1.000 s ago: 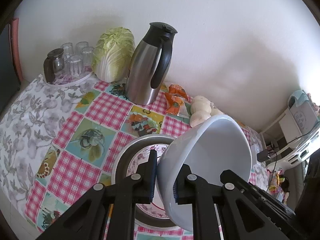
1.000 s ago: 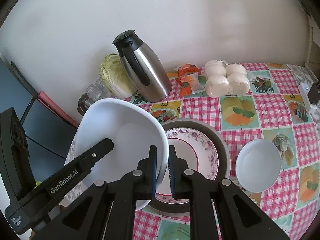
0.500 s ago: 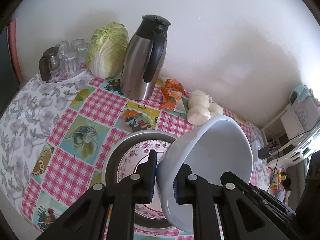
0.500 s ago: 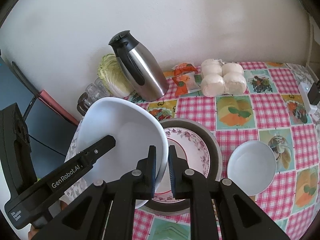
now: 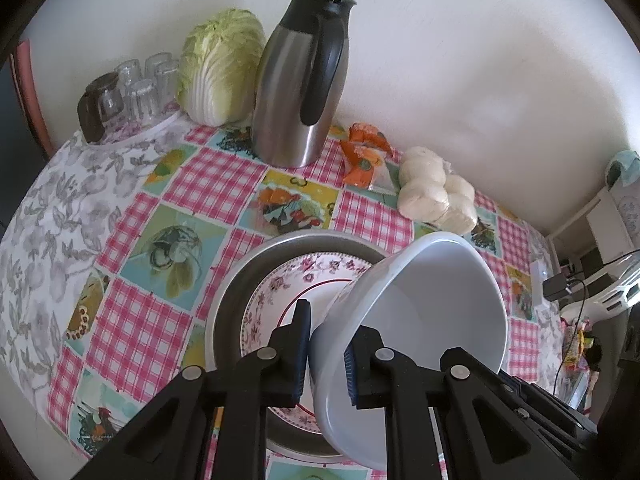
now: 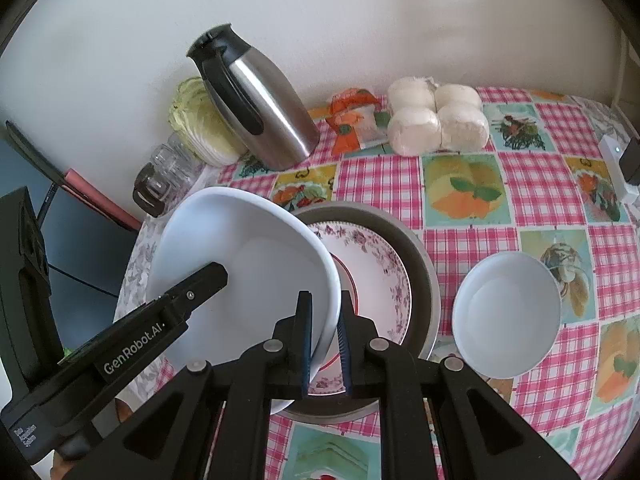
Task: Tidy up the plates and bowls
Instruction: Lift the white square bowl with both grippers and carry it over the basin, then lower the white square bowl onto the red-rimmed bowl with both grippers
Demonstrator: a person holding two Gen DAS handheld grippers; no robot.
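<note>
Large white bowl (image 6: 248, 276) hangs tilted over the near-left part of the floral plate (image 6: 376, 276), which lies inside the grey metal pan (image 6: 424, 280) near the middle of the table's front edge. Both grippers are clamped on it: the left gripper (image 5: 326, 348) pinches the rim on one side, one finger inside the wall and one outside, and the right gripper (image 6: 323, 332) pinches the opposite rim the same way. In the right wrist view the left tool's black finger reaches across the bowl's hollow. The bowl's mouth faces up and toward the right hand, so its base points down and away toward the plate; in the left wrist view its lower edge looks close to the plate's surface, though whether it touches I cannot tell.

What the coming move turns on, as I judge it: the bowl's base must come level and centred over the plate, which lies ahead of and below both sets of fingers, equally near each hand.

Small white bowl (image 6: 506, 312) stands upright just beside the pan's right edge. Toward the back edge, by the wall, stand a steel thermos jug (image 5: 298, 80), a cabbage (image 5: 220, 64), upturned glasses (image 5: 140, 84), orange packets (image 5: 362, 152) and a bag of white buns (image 6: 436, 118), all on the checked tablecloth (image 5: 136, 320).
</note>
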